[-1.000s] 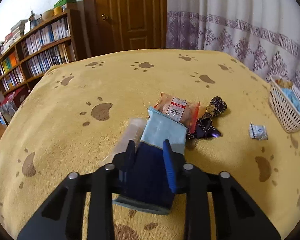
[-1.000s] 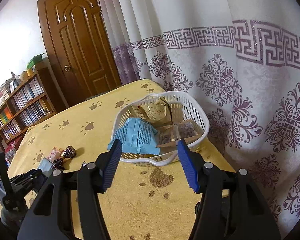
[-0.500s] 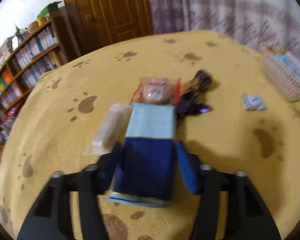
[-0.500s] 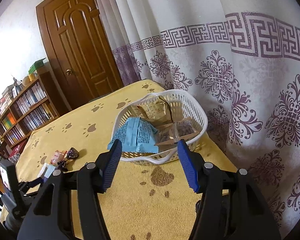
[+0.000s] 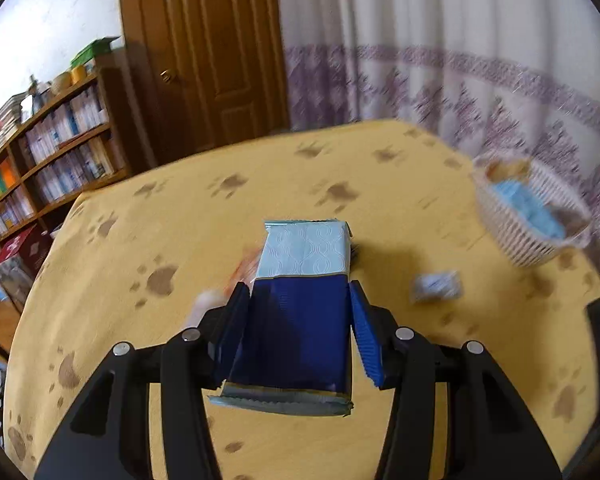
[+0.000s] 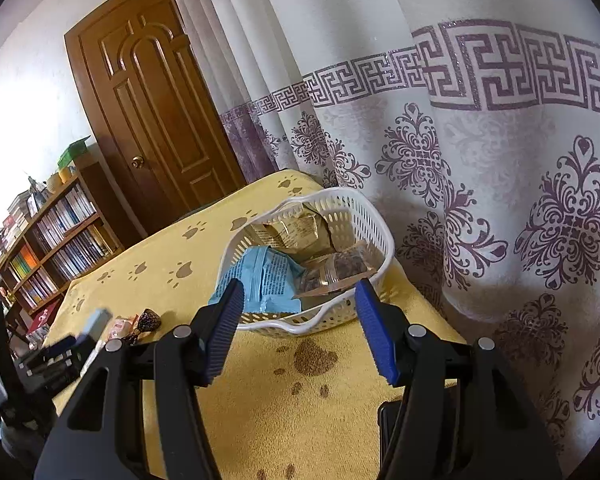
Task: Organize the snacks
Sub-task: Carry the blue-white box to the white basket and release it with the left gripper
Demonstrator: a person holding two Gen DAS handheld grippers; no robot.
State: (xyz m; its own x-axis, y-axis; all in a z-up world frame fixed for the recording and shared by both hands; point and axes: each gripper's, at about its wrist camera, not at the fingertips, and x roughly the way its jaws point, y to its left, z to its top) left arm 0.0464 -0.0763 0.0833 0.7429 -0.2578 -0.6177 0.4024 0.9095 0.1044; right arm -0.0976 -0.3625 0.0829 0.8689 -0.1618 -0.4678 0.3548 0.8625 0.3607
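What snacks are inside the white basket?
In the white basket lie a light blue packet, a tan packet behind it, and a clear packet holding something dark. Anything underneath them is covered.

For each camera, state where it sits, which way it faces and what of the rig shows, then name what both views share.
Left wrist: sits on the left gripper, facing across the yellow table toward door and curtain; its fingers clamp a blue packet.
Right wrist: sits on the right gripper, open, facing the white basket against the curtain; the left gripper shows far left.
Shared: the basket, the packet, the table, the door and the bookshelf.
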